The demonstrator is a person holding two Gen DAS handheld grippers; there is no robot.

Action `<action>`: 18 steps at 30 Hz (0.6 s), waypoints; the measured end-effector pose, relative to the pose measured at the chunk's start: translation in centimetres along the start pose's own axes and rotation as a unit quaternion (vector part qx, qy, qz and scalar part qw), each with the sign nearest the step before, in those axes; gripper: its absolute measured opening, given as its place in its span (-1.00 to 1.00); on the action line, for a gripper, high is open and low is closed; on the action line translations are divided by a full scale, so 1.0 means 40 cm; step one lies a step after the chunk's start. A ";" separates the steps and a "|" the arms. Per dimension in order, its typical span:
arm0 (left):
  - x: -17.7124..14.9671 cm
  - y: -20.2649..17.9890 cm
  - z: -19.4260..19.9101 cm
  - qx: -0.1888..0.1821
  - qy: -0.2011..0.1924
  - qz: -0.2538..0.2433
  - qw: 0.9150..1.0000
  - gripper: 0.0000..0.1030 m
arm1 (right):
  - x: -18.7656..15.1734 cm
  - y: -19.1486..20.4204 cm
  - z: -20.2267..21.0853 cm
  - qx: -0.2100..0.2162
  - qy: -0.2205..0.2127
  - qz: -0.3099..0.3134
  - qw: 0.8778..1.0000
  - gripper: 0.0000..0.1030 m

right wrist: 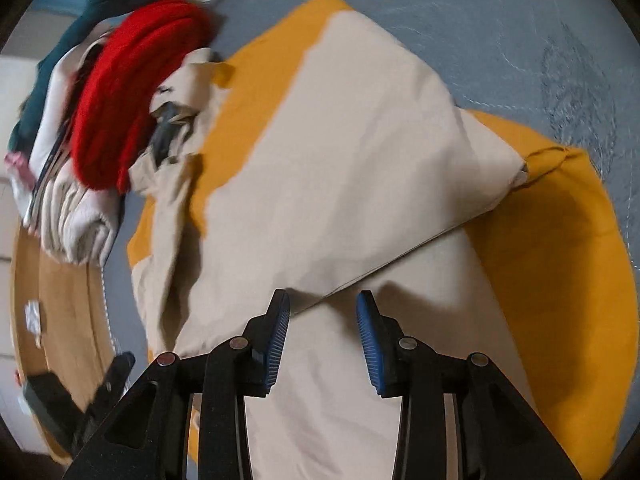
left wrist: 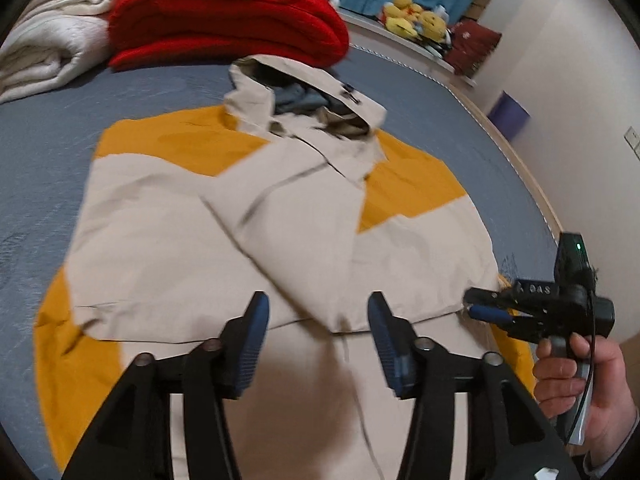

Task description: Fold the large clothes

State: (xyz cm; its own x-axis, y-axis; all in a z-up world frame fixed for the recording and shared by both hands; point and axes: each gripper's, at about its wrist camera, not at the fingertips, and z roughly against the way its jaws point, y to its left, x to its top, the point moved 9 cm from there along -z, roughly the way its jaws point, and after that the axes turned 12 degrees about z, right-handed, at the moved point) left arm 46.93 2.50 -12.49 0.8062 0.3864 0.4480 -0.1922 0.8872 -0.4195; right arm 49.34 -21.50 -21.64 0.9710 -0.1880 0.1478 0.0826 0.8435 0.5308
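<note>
A large beige and mustard-yellow hooded jacket (left wrist: 192,216) lies spread on the grey-blue bed, hood at the far end, both sleeves folded across the front. It also shows in the right wrist view (right wrist: 340,168). My left gripper (left wrist: 318,312) is open and empty, hovering over the jacket's lower front near the crossed sleeve cuffs. My right gripper (right wrist: 323,312) is open and empty above the folded sleeve's edge; in the left wrist view the right gripper (left wrist: 480,308) sits at the jacket's right edge, held by a hand.
A folded red blanket (left wrist: 228,16) and a cream blanket (left wrist: 52,40) lie beyond the hood. Yellow plush toys (left wrist: 416,16) sit at the far bed edge. The bed's right edge (left wrist: 520,168) runs along a white wall. The left gripper (right wrist: 100,392) shows at lower left in the right wrist view.
</note>
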 end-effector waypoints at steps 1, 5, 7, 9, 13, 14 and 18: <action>-0.005 -0.006 -0.021 0.005 0.003 0.001 1.000 0.05 | 0.003 -0.006 -0.009 -0.004 0.002 -0.003 1.000 -0.29; -0.016 0.012 -0.095 0.038 0.018 0.031 0.999 0.06 | 0.013 -0.014 -0.039 -0.004 -0.006 -0.009 1.000 -0.61; -0.022 0.033 -0.141 0.062 0.028 0.049 0.996 0.06 | 0.017 -0.026 -0.051 -0.002 -0.010 -0.026 1.000 -0.78; -0.032 0.057 -0.177 0.082 0.038 0.057 0.994 0.07 | 0.018 -0.039 -0.049 -0.005 -0.013 -0.034 0.999 -0.88; 0.006 0.113 -0.148 0.080 0.007 0.097 0.992 0.12 | 0.014 -0.058 -0.064 -0.015 -0.001 -0.039 0.999 -0.93; 0.024 0.129 -0.123 0.086 -0.012 0.109 0.990 0.12 | 0.013 -0.061 -0.068 -0.010 0.005 -0.043 0.999 -0.94; 0.069 0.179 -0.047 0.079 -0.052 0.161 0.982 0.12 | 0.017 -0.065 -0.076 -0.014 0.014 -0.038 0.999 -0.95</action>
State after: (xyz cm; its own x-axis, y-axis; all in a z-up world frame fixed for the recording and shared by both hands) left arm 48.84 9.44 -15.74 0.6294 0.6704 0.3929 -0.5194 0.7391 -0.4289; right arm 50.47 -22.31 -25.46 0.9675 -0.2383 0.0850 0.1617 0.8410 0.5163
